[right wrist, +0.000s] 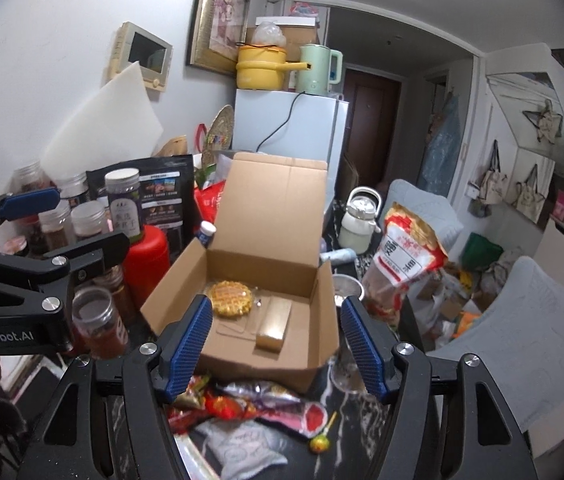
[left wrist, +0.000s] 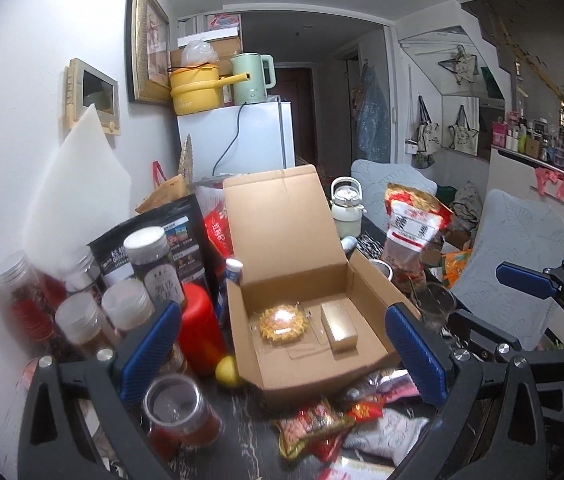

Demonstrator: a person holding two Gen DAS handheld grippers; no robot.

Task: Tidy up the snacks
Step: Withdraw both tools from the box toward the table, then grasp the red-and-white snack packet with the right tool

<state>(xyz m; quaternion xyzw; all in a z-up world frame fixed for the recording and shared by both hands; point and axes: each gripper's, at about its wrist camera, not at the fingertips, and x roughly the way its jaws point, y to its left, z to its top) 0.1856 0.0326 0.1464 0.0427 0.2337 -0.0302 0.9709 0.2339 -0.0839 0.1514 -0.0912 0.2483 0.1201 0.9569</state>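
Observation:
An open cardboard box (left wrist: 369, 280) (right wrist: 323, 292) stands on the dark marble table with its lid up. Inside lie a round yellow waffle in a clear packet (left wrist: 282, 320) (right wrist: 230, 298) and a small gold box (left wrist: 339, 326) (right wrist: 276, 322). Loose snack packets (left wrist: 313, 428) (right wrist: 242, 404) and a lollipop (right wrist: 319, 443) lie in front of the box. My left gripper (left wrist: 282, 356) is open and holds nothing, hanging just short of the box. My right gripper (right wrist: 276, 350) is also open and holds nothing, with the box's near wall beyond its fingers.
Several lidded jars (left wrist: 130, 304) (right wrist: 96, 320), a red canister (left wrist: 200, 328) and a black pouch (left wrist: 186, 240) crowd the left. A yellow ball (left wrist: 228, 370) sits by the box. A large red-and-white bag (left wrist: 413, 224) (right wrist: 405, 252), a white jug (right wrist: 357, 224) and grey chairs (right wrist: 521, 320) are on the right.

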